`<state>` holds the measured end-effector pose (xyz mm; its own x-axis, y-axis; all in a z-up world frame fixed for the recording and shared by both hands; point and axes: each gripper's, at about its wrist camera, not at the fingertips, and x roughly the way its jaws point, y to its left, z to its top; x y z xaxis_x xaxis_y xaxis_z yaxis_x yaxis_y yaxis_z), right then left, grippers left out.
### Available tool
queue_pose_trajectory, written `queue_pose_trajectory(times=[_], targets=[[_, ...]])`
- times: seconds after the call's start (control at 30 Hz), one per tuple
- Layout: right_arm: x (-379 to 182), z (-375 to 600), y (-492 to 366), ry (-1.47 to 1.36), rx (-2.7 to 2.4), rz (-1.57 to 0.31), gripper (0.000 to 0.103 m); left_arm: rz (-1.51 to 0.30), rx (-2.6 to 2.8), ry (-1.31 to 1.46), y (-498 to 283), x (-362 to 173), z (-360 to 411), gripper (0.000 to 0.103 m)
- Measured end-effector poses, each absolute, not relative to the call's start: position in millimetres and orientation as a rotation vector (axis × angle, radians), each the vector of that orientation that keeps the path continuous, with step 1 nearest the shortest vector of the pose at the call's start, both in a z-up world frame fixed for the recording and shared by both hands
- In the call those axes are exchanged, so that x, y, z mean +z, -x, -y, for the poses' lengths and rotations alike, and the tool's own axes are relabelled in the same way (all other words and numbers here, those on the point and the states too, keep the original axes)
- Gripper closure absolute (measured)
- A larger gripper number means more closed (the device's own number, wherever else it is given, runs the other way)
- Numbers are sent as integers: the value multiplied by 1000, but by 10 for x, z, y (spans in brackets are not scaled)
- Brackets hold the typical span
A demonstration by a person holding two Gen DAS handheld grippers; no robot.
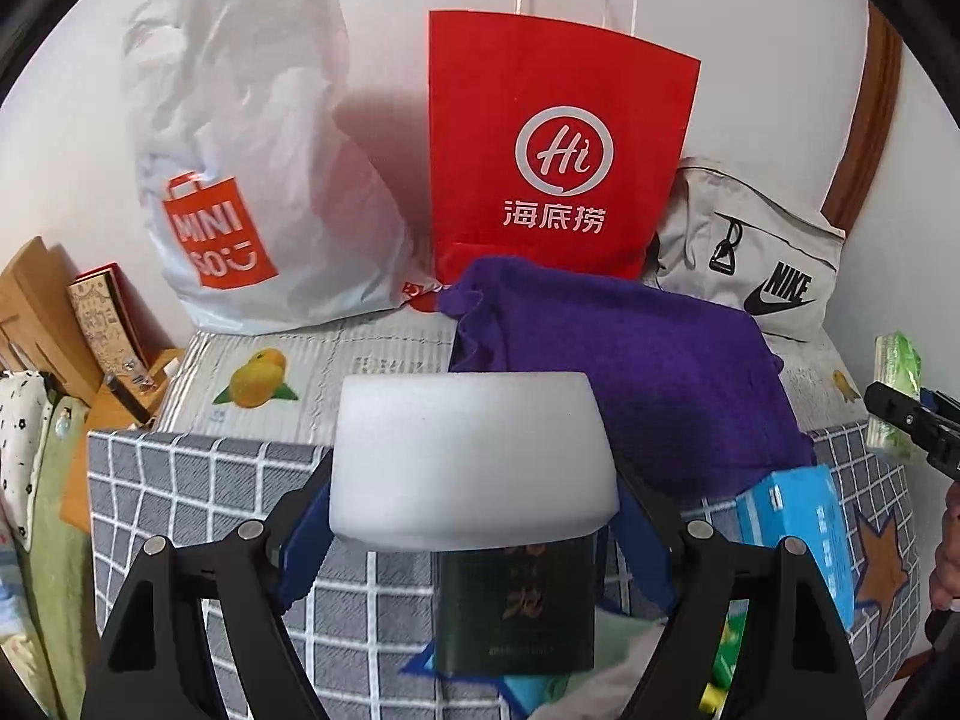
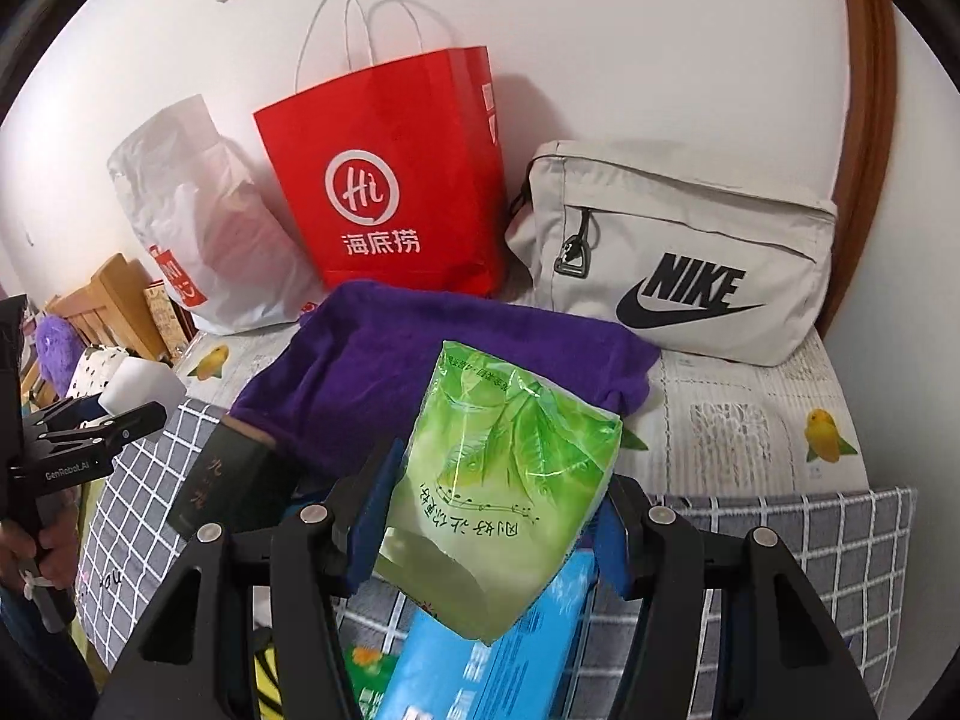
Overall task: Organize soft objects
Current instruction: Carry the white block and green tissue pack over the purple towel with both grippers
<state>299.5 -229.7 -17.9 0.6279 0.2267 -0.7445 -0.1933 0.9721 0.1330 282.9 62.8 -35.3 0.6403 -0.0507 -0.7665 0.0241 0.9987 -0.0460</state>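
My left gripper (image 1: 474, 516) is shut on a white foam sponge block (image 1: 474, 456) and holds it above the checked fabric box (image 1: 198, 498). It also shows at the left of the right wrist view (image 2: 129, 414). My right gripper (image 2: 489, 516) is shut on a green tissue pack (image 2: 498, 492), held above the same box (image 2: 810, 534). A purple towel (image 1: 636, 360) lies behind both, also in the right wrist view (image 2: 420, 354). The right gripper's tip with the green pack shows at the left view's right edge (image 1: 900, 402).
A white Miniso plastic bag (image 1: 252, 180), a red paper bag (image 1: 558, 150) and a grey Nike pouch (image 2: 678, 252) stand against the wall. Inside the box are a dark green box (image 1: 516, 606) and a blue carton (image 2: 486, 666). Wooden furniture (image 1: 36, 312) is at the left.
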Motion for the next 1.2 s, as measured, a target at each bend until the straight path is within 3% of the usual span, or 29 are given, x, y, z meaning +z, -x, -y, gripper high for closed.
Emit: queue_pose_trajectory(times=[0.5,1.2], targets=[[-681,2282,-3975,-32,241,-992,45,-943,-54,19,-3581,-647,-495,22],[-1462,2277,-4633,1,239,-1213,45,-1000,-59,18,-3905,-909,-516,22]])
